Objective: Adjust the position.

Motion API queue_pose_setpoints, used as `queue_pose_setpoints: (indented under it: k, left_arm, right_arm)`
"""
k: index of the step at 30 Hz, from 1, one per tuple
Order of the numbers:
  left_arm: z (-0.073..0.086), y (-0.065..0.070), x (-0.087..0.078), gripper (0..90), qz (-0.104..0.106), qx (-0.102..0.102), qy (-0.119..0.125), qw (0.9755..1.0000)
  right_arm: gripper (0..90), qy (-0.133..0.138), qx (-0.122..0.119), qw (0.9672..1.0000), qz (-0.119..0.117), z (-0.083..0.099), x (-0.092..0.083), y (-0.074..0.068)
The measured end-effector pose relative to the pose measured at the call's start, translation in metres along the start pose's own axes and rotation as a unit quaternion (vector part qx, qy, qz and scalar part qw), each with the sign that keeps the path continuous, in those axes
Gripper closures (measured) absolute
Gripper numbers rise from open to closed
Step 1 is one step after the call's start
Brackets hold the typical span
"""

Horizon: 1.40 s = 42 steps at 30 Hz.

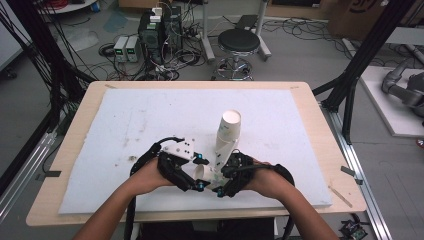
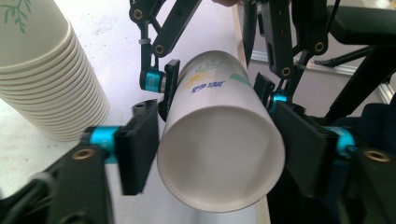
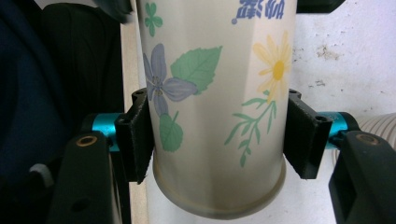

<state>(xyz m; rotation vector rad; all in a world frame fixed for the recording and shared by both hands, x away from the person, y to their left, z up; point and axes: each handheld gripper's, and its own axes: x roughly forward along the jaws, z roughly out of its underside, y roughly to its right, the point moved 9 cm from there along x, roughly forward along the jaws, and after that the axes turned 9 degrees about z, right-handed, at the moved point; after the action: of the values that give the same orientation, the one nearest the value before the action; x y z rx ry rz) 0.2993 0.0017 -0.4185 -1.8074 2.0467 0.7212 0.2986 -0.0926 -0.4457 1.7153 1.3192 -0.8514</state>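
Paper cup (image 2: 219,144) sat clamped between both tools: the left gripper (image 2: 215,140) squeezed it near the open rim, and the right gripper (image 3: 219,140) pinched it at the base end. Just beyond the left gripper's pads, off to one side, leaned a cup stack (image 2: 44,70) on the white mat (image 1: 150,120).

The paper cup (image 2: 219,144) between my pads (image 2: 137,144) is smooth, matt white inside, printed with flowers outside. My pads look like matt black plastic, with glossy blue metal fittings. Beside the cup, the stacked cups (image 2: 46,70) show ribbed paper rims; under it lies a rough, stained white mat (image 1: 150,120) on pale wood.
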Motion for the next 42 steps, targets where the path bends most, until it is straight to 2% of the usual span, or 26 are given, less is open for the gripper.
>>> queue_pose_setpoints:
  k: [4, 6, 8, 9, 11, 14, 16, 19, 26, 27, 28, 31, 32, 33, 34, 38, 42]
  left_arm:
    - [0.001, 0.001, 0.001, 37.2, -0.002, 0.008, -0.006, 0.9999]
    - [0.001, 0.0, -0.001, 37.3, -0.007, 0.01, 0.003, 0.9999]
    - [0.0, -0.001, -0.003, 37.4, -0.012, 0.007, 0.023, 0.9996]
    - [0.001, -0.001, -0.005, 37.4, -0.013, 0.006, 0.03, 0.9995]
    - [0.004, -0.001, -0.007, 37.4, -0.015, 0.001, 0.048, 0.9987]
    - [0.006, -0.001, -0.011, 37.4, -0.015, -0.004, 0.082, 0.9965]
    - [0.008, 0.0, -0.012, 37.4, -0.018, -0.003, 0.095, 0.9953]
    - [0.009, 0.0, -0.014, 37.4, -0.022, 0.0, 0.121, 0.9925]
    - [0.009, -0.001, -0.022, 37.4, -0.04, 0.01, 0.186, 0.9817]
    - [0.009, -0.001, -0.022, 37.4, -0.042, 0.01, 0.191, 0.9806]
    - [0.009, -0.001, -0.022, 37.4, -0.042, 0.012, 0.188, 0.9813]
    - [0.007, 0.0, -0.023, 37.4, -0.04, 0.018, 0.197, 0.9794]
    - [0.007, 0.0, -0.024, 37.5, -0.04, 0.019, 0.201, 0.9786]
    - [0.006, 0.0, -0.024, 37.4, -0.038, 0.018, 0.206, 0.9776]
    - [0.005, 0.001, -0.024, 37.4, -0.035, 0.018, 0.208, 0.9773]
    - [0.004, 0.003, -0.022, 37.4, -0.029, 0.026, 0.209, 0.9772]
    - [0.001, 0.007, -0.02, 37.4, -0.017, 0.032, 0.214, 0.9762]
  right_arm:
    - [35.2, -0.004, -0.004, 1.0, 0.0, 0.001, 0.001, -0.001]
    - [30.2, 0.004, -0.008, 0.9999, 0.012, 0.0, 0.001, 0.0]
    - [18.2, 0.035, 0.002, 0.9991, 0.022, -0.002, -0.001, 0.002]
    - [16.7, 0.053, 0.015, 0.9981, 0.029, -0.002, -0.003, 0.002]
    - [16.7, 0.092, 0.03, 0.9949, 0.027, -0.003, -0.009, 0.002]
    - [16.6, 0.144, 0.056, 0.9875, 0.03, 0.001, -0.016, 0.002]
    - [16.7, 0.171, 0.07, 0.9821, 0.037, 0.003, -0.021, 0.002]
    - [16.7, 0.21, 0.094, 0.9718, 0.053, 0.006, -0.027, 0.006]
    - [16.8, 0.265, 0.113, 0.9561, 0.054, 0.013, -0.034, 0.004]
    - [17.5, 0.272, 0.115, 0.9539, 0.052, 0.014, -0.034, 0.004]
    - [17.6, 0.28, 0.121, 0.9509, 0.053, 0.015, -0.034, 0.005]
    - [17.6, 0.298, 0.136, 0.9431, 0.054, 0.019, -0.031, 0.006]
    - [17.6, 0.301, 0.138, 0.9424, 0.05, 0.02, -0.029, 0.006]
    - [17.6, 0.297, 0.139, 0.9435, 0.047, 0.022, -0.027, 0.006]
    - [17.7, 0.298, 0.139, 0.9431, 0.048, 0.022, -0.026, 0.006]
    - [18.2, 0.306, 0.137, 0.9412, 0.039, 0.021, -0.025, 0.005]
    - [18.2, 0.309, 0.131, 0.9413, 0.037, 0.019, -0.024, 0.004]
